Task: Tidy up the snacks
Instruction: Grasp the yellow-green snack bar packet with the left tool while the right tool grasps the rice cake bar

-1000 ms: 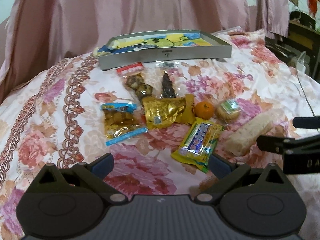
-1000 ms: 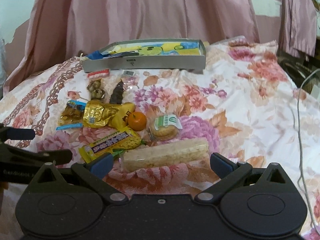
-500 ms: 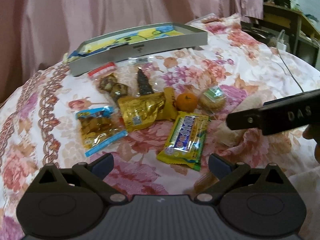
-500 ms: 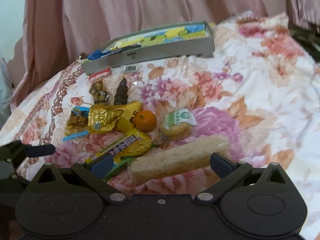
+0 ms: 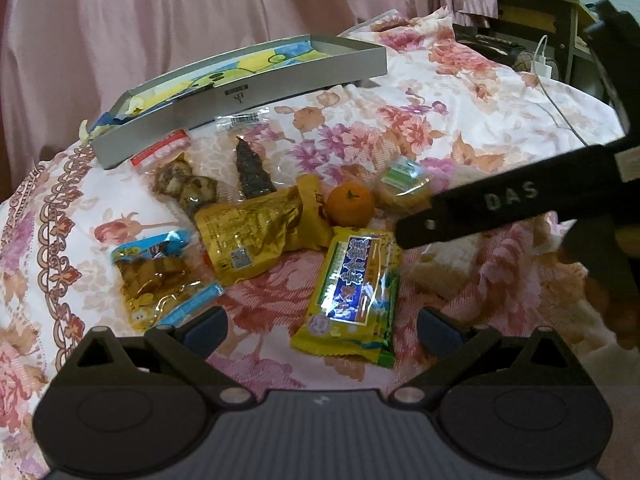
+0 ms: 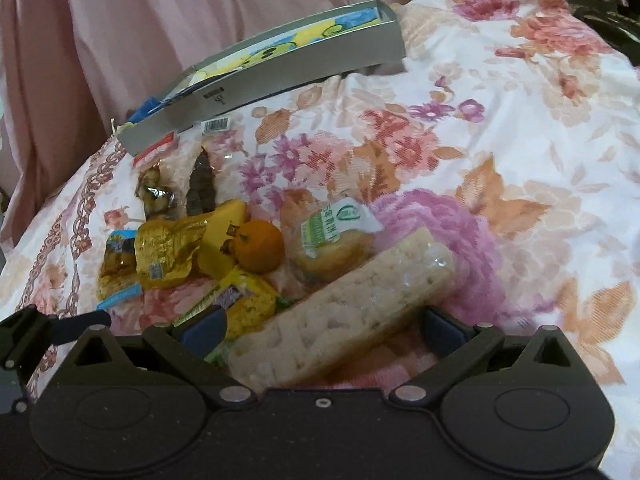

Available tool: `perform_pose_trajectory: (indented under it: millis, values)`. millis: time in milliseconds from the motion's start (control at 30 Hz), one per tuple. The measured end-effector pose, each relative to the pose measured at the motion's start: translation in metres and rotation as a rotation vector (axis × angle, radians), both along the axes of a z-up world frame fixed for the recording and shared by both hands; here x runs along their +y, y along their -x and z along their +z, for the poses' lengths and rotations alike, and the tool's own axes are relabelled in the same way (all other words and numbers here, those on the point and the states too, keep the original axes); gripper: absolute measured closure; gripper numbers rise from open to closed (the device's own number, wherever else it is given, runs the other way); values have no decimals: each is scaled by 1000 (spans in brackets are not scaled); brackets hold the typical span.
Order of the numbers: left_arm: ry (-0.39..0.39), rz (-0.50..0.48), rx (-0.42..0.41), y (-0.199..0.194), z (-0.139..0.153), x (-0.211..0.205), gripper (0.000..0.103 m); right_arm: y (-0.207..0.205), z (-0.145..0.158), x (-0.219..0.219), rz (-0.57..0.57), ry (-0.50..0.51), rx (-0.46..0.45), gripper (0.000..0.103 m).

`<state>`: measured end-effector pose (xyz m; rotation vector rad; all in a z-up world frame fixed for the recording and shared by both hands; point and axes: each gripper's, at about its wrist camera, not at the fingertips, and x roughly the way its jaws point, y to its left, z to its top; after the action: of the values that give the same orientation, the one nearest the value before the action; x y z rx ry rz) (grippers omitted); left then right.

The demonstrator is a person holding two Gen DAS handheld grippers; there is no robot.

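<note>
Snacks lie in a cluster on a floral bedspread (image 5: 460, 92). A long rice-cracker bar (image 6: 344, 312) in clear wrap lies between the open jaws of my right gripper (image 6: 324, 326); I cannot tell whether they touch it. Beside it are an orange (image 6: 258, 250), a green-labelled cake (image 6: 332, 240) and a yellow-blue candy bar (image 5: 356, 292). My left gripper (image 5: 320, 326) is open and empty, just short of the candy bar. A gold foil pack (image 5: 256, 236) and a blue-edged pack (image 5: 160, 276) lie to the left. The right gripper's black body crosses the left wrist view (image 5: 504, 208).
A grey shallow box (image 5: 248, 96) with a yellow cartoon lining stands at the back of the bed. Two clear-wrapped dark snacks (image 5: 252, 172) lie in front of it. Pink curtains (image 5: 200, 12) hang behind. A dark desk with cables (image 5: 536, 20) stands at far right.
My right gripper has moved forward and down, so the rice-cracker bar now lies between its jaws. My left gripper has come nearer to the snacks and turned slightly.
</note>
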<state>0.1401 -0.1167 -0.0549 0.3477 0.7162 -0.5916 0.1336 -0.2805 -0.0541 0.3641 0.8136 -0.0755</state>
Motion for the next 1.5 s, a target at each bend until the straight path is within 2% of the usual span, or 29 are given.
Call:
perform_pose_trajectory:
  millis: [200,333,433,600,733,967,1167,1333,1500]
  values:
    - [4,-8,15,-2,-1,0,1,-8,-4,2,20,2,-9,2]
    - [-4,-7,20,-4,-2,-4,1,-6,-2,7,11,86,13,11]
    - [-12,-13,22,-6,-1,-8,1,-3,1,5,12,98,21,15]
    - [-30,-33,24,-10,-1,-17,8,8,9,-6,43,83,42,21]
    - [-26,-24,56,-19,-4,-21,14,15,7,-21,32,1,28,23]
    - [-13,-22,108,-27,-8,-28,32,8,1,-16,32,-37,14,31]
    - [-9,-6,130,-27,-6,-31,45,6,-3,-15,9,-54,-14,30]
    - [9,8,153,-26,-5,-27,46,5,-5,-19,-39,-98,-41,28]
    - [4,35,156,-15,-1,-19,46,4,-6,-11,-39,-53,-41,27]
